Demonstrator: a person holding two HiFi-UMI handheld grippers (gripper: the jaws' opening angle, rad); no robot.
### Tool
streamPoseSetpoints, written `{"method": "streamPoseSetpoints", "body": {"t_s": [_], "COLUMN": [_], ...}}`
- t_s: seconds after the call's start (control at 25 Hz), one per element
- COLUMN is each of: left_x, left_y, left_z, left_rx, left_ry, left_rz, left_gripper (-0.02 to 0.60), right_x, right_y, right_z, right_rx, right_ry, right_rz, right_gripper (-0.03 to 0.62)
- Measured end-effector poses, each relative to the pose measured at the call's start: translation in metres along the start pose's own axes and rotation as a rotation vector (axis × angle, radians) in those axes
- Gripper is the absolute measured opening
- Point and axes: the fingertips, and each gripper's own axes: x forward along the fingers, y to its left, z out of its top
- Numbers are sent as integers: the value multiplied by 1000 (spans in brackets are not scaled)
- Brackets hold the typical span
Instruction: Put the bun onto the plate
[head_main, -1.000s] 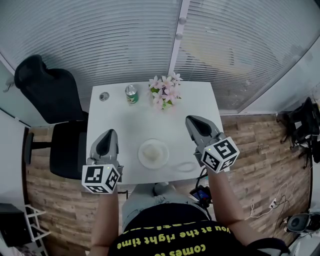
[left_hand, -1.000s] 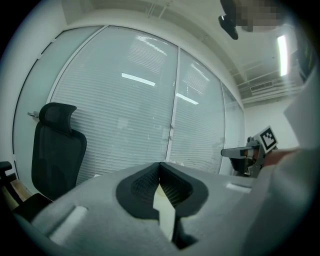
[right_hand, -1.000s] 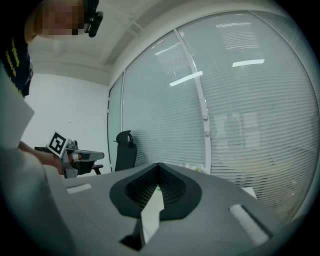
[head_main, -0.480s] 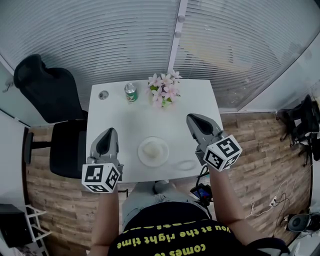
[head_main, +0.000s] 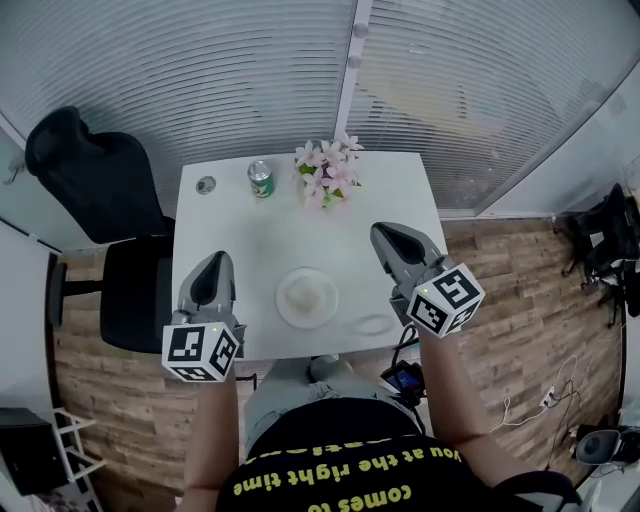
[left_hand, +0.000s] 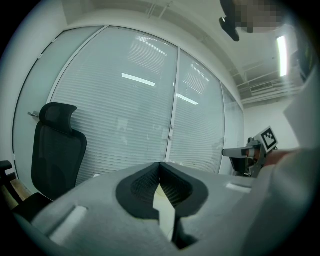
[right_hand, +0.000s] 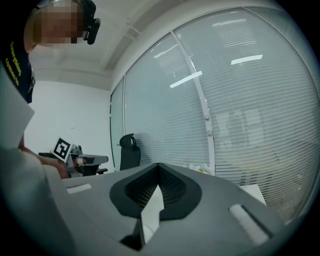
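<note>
On the table (head_main: 250, 240), a pale round bun (head_main: 302, 292) sits on the plate (head_main: 331, 306), between the left gripper (head_main: 216, 262) and right gripper (head_main: 380, 235), both closed, empty.

Holds left gripper (head_main: 216, 260) forward on an outstretched left forearm (head_main: 211, 430), near level, jaws shut tip to tip; holds right gripper (head_main: 383, 234) well apart from it, angled slightly inward, jaws pressed together
</note>
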Motion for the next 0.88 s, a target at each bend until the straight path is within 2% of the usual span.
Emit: {"method": "streamPoseSetpoints", "body": {"t_s": [0.88], "left_x": [5], "left_y": [-6], "left_z": [-2], "left_rx": [-5], "left_ry": [2], "left_rz": [-6], "left_gripper": [2], "right_x": [-1], "right_y": [1], "right_z": [-5], "right_rx": [12], "right_ry": [8], "right_rz": [22], "right_gripper": [7]}}
